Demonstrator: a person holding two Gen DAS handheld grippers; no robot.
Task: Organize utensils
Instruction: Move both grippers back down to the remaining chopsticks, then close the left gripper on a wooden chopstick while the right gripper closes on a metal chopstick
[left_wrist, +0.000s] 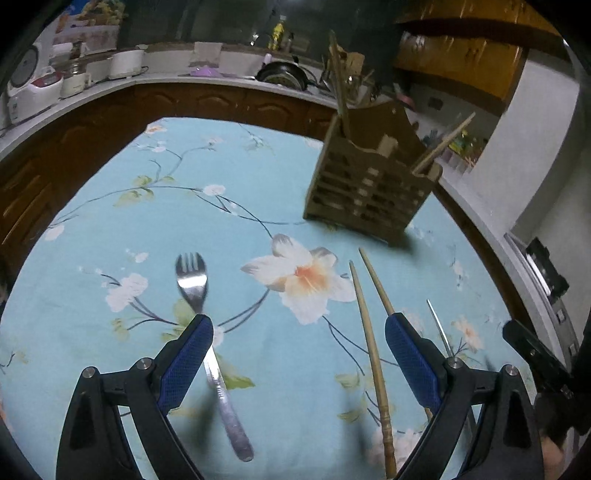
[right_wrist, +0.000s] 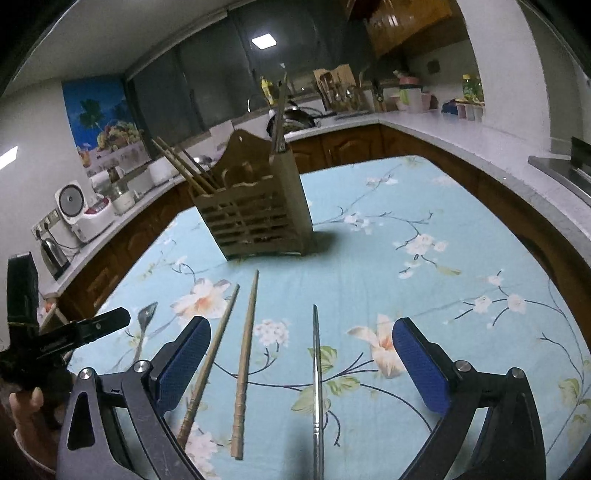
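Looking down over a worktop (right_wrist: 461, 206) covered in a pale blue flowered cloth, we see both grippers hovering above loose utensils, each with its fingers spread wide and grasping nothing. Our left gripper (left_wrist: 299, 339) hangs over a steel fork (left_wrist: 207, 332), whose handle passes just under the left blue pad (left_wrist: 186, 363); we cannot tell whether pad and handle touch. Two wooden chopsticks (left_wrist: 369, 339) lie side by side nearby, one under the right pad. Our right gripper (right_wrist: 301, 347) sits over a thin metal chopstick (right_wrist: 316, 387) that lies between its fingers, apart from both pads. The wooden pair (right_wrist: 229, 354) rests just to its left. A slatted wooden utensil holder (right_wrist: 255, 218) stands upright farther back on the cloth, with wooden chopsticks leaning out of one end and a metal utensil standing in the other. We judge the main risks to be these: the thin metal chopstick lies flat and may slip or roll away as the fingers close; the left pad may drag the fork sideways; and the two grippers, close together, could bump. The light holder might also tip if a utensil is pushed in at an angle.
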